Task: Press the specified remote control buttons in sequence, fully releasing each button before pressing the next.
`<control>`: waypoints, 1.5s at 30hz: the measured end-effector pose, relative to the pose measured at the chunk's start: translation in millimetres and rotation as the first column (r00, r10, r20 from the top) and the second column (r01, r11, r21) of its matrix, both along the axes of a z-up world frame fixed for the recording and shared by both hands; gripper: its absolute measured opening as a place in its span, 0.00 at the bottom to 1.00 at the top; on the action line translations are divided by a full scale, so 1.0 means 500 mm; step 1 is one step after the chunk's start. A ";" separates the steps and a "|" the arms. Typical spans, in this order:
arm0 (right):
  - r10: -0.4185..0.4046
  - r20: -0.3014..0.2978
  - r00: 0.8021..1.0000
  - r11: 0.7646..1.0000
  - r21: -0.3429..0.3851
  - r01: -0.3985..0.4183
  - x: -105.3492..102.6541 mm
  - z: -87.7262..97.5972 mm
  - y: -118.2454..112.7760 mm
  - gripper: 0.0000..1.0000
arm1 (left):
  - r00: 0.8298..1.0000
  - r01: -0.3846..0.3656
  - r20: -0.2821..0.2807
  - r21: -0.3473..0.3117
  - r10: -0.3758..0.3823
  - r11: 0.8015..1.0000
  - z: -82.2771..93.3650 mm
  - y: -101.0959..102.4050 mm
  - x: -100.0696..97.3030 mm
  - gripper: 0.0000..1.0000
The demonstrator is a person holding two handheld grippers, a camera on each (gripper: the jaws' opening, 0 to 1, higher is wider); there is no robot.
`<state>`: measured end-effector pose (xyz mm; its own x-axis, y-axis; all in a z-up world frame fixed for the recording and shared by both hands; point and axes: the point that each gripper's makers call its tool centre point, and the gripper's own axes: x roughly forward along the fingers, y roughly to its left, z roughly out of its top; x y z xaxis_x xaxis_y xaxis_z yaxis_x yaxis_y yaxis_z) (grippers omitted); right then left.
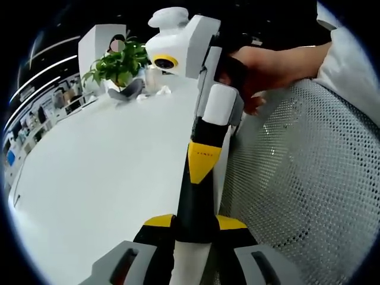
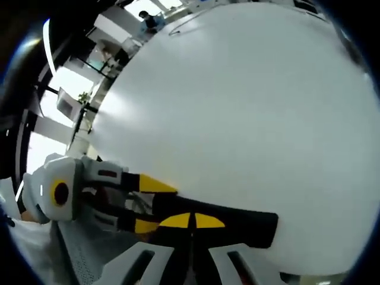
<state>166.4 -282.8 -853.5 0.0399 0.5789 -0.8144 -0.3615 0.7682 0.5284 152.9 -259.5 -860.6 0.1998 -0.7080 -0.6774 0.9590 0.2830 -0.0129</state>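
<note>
Left fingers (image 1: 157, 221) spread open astride the right fingers (image 1: 203, 160), which are pressed together and empty above the bare white table (image 1: 89, 178); can't tell where the remote is, so no press looks started.

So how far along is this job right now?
Done: nothing I can confirm. I can make out no remote on the white table, so no button press shows. In hand: the left claw and the right claw, which a hand grips, cross close together by the table's edge, beside a mesh chair. Left: seemingly the whole button sequence.
</note>
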 end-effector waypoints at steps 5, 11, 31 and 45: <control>-0.024 -0.019 1.000 1.000 0.009 0.024 -0.002 0.002 0.001 0.00 | 1.000 0.003 0.004 0.008 -0.003 1.000 0.000 0.000 -0.001 0.24; -0.050 -0.048 0.998 0.999 0.018 0.051 0.000 0.003 0.000 0.00 | 1.000 0.004 0.004 0.011 -0.005 1.000 0.001 0.000 -0.001 0.24; -0.010 -0.053 0.999 0.999 0.048 0.013 -0.009 0.007 0.023 0.00 | 1.000 0.006 0.002 0.014 -0.007 1.000 0.000 0.000 0.000 0.24; 0.015 -0.017 1.000 1.000 0.019 -0.015 -0.009 0.000 0.020 0.00 | 1.000 0.007 0.003 0.013 -0.007 1.000 -0.001 0.001 0.000 0.24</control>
